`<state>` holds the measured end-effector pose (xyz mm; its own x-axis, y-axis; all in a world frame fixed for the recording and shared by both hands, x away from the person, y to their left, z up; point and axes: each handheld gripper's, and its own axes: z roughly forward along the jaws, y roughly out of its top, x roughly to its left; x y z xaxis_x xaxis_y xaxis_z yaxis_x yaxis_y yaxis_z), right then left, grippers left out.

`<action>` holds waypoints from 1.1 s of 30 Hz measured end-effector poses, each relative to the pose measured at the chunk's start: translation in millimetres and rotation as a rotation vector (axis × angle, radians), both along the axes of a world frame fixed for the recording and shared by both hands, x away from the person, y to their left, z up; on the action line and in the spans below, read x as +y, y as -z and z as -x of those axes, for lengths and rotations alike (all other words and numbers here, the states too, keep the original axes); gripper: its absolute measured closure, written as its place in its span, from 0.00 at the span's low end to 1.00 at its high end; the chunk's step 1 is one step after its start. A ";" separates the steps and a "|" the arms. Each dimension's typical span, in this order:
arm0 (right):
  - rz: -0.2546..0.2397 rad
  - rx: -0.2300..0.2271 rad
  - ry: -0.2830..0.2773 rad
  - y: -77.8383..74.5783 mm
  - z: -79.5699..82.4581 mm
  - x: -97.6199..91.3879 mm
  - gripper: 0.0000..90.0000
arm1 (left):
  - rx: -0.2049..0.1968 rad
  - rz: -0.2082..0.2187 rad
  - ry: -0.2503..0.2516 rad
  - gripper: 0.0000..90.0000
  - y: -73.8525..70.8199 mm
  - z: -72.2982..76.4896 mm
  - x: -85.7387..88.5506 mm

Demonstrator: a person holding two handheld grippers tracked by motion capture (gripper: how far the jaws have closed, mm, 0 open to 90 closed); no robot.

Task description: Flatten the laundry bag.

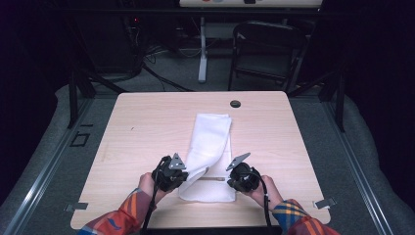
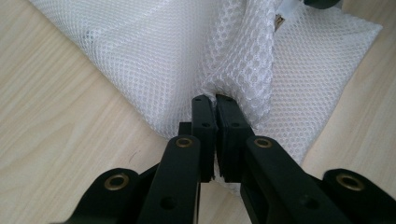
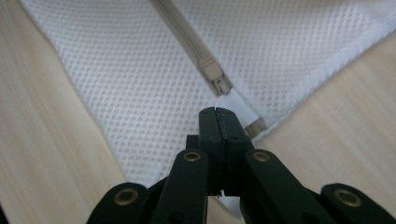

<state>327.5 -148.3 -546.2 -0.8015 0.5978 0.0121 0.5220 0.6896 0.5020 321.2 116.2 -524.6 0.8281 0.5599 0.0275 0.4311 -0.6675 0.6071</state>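
1. high view: a light wood desk (image 1: 147,127) with rounded corners stands on grey carpet (image 1: 44,147) in a dark room. a round cable hole (image 1: 235,104) sits near the far edge of the desk. beyond it stand a folding chair (image 1: 266,49) and the white leg of another table (image 1: 202,49).
2. high view: a white mesh bag (image 1: 211,132) lies on the desk, running from near the middle toward the near edge. its far part is folded into a narrow strip; its near part spreads flat between the two claws.
3. high view: the person's hands, in plaid sleeves (image 1: 122,218), enter from the near edge, each holding one claw.
4. left claw (image 1: 171,175): positioned at the left edge of the bag's near part. in the left gripper view the left claw (image 2: 215,100) has its jaws pressed together with a bunched ridge of the mesh bag (image 2: 163,60) pinched between the tips; the fabric rises into a fold directly above them.
5. right claw (image 1: 242,177): positioned at the right edge of the bag's near part. in the right gripper view the right claw (image 3: 218,112) has its jaws fully together, nipping a white tab (image 3: 238,105) at the end of the zipper (image 3: 187,39). the beige zipper slider (image 3: 215,74) lies just beyond the tips, and the mesh bag (image 3: 140,84) lies flat on the desk (image 3: 37,140).
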 end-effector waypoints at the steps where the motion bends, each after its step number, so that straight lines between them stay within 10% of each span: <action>1: -0.007 -0.016 0.008 0.6 -1.2 2.0 1.00 | -0.002 -0.003 0.003 0.97 -0.3 0.0 0.1; 21: 0.068 -0.012 0.033 10.7 -9.2 4.3 1.00 | -0.029 -0.004 -0.025 0.97 -5.5 0.2 9.9; 33: 0.097 -0.004 0.045 9.0 -11.5 -0.8 1.00 | 0.020 -0.034 -0.041 0.97 -1.9 -1.5 22.3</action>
<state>339.0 -149.1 -555.2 -0.7741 0.6311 -0.0508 0.5512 0.7112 0.4363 322.6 138.4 -522.7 0.8048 0.5927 0.0309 0.4705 -0.6689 0.5755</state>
